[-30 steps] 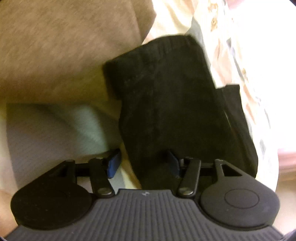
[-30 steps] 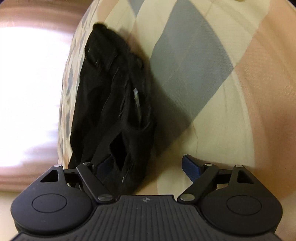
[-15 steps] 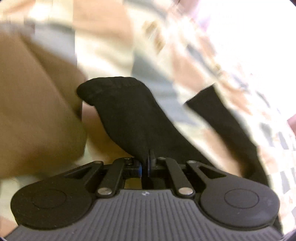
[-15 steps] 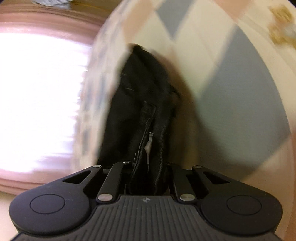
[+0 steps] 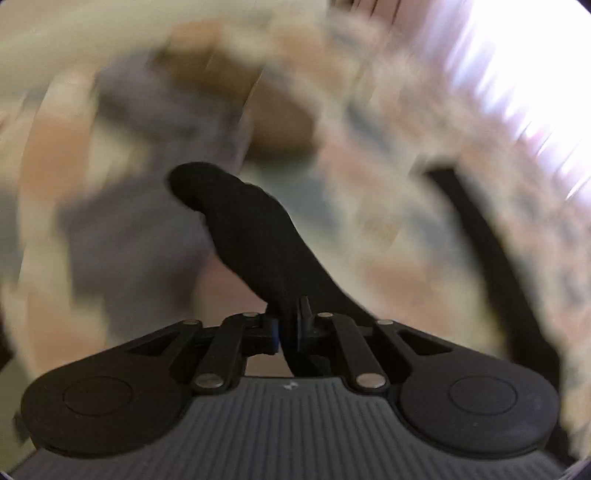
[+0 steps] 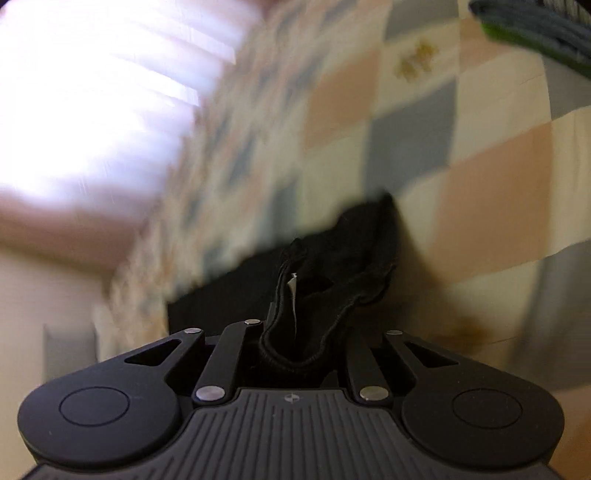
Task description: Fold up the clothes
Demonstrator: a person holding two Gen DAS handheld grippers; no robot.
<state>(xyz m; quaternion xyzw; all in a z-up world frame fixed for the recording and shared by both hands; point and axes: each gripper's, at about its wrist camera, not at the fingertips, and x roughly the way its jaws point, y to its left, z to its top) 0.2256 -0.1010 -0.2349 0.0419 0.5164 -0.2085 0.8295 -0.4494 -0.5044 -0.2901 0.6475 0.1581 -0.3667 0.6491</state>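
Observation:
A black garment (image 5: 255, 236) rises from my left gripper (image 5: 290, 328), whose blue-padded fingers are shut on its fabric. A second black strip of it (image 5: 476, 240) trails down the right of that view. In the right wrist view my right gripper (image 6: 295, 347) is shut on the same black garment (image 6: 343, 251) at its elastic hem, where a small white label (image 6: 293, 295) shows. The cloth is lifted above the checked bedspread (image 6: 480, 177). Both views are motion-blurred.
A brown cloth (image 5: 280, 125) and a grey-lilac cloth (image 5: 147, 229) lie blurred behind the left gripper. A folded blue-grey and green pile (image 6: 539, 29) sits at the top right of the right view. A bright window glare (image 6: 92, 92) fills its left.
Both grippers were open a second ago and have shut on the black garment. They have since lifted it off the bedspread, and both cameras swing quickly.

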